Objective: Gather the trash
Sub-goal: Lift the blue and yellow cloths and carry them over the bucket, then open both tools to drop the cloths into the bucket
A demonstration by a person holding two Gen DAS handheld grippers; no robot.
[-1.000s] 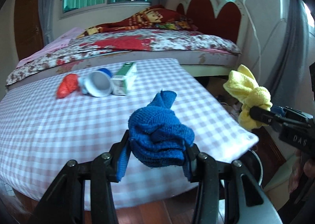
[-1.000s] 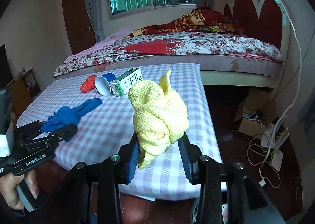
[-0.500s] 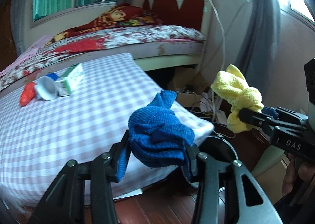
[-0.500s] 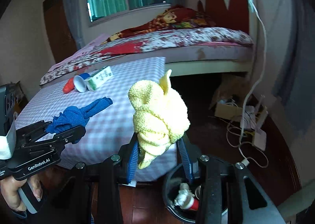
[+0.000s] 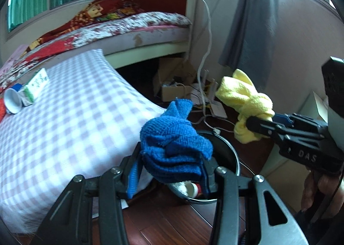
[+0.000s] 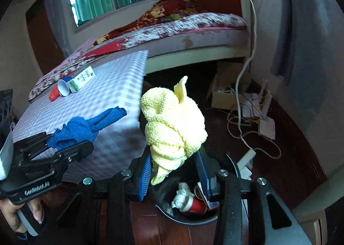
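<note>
Firmly clamped, the left gripper (image 5: 169, 171) pinches a knotted blue cloth (image 5: 174, 144) between its jaws, and the right gripper (image 6: 174, 171) squeezes a knotted yellow cloth (image 6: 174, 128). Both hang above a black bin (image 6: 189, 214) on the wooden floor (scraps inside). Beside it, a checked table (image 5: 64, 128) bears a carton (image 5: 36, 83) and a cup (image 5: 13, 100).

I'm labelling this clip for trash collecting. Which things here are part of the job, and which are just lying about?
Job:
blue cloth in left tool
yellow cloth in right tool
trash bin
paper cup
carton

Lying about:
bed
cardboard box
cables
</note>
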